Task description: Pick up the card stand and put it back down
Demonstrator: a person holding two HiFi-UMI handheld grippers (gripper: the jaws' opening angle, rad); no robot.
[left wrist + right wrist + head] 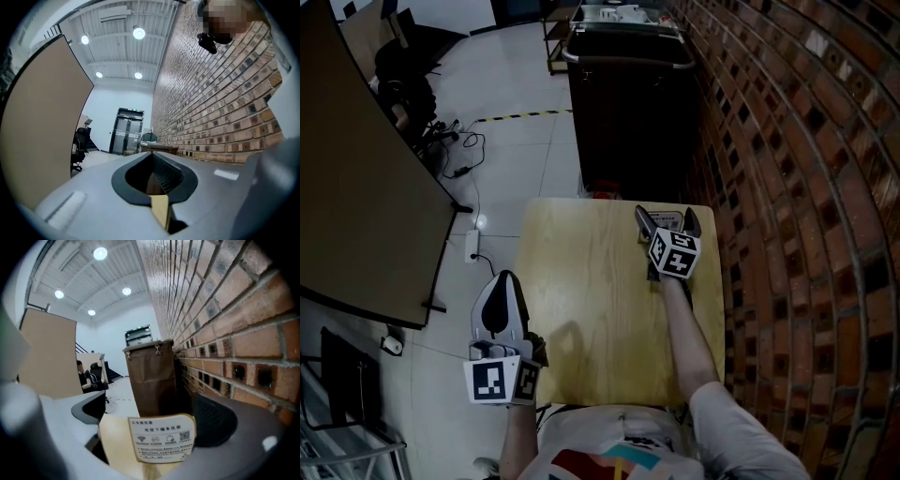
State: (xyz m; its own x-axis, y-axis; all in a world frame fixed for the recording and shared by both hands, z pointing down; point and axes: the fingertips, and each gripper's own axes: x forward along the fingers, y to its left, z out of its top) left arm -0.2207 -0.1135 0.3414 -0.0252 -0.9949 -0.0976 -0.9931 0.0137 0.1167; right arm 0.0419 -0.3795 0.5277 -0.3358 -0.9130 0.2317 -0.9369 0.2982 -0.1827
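Observation:
The card stand (161, 437), a white printed card with a QR code in a clear holder, stands upright on the light wooden table (581, 281) at its far right corner. My right gripper (667, 219) is open, its jaws on either side of the card (154, 427), and neither pad visibly presses it. In the head view the stand is mostly hidden behind that gripper. At the table's left edge, my left gripper (503, 281) points up and away with its jaws together and nothing between them (154, 176).
A brick wall (797, 187) runs close along the table's right side. A tall dark bin with a brown liner (628, 112) stands just beyond the table's far edge. A large board (356, 187) and floor cables (464, 150) lie to the left.

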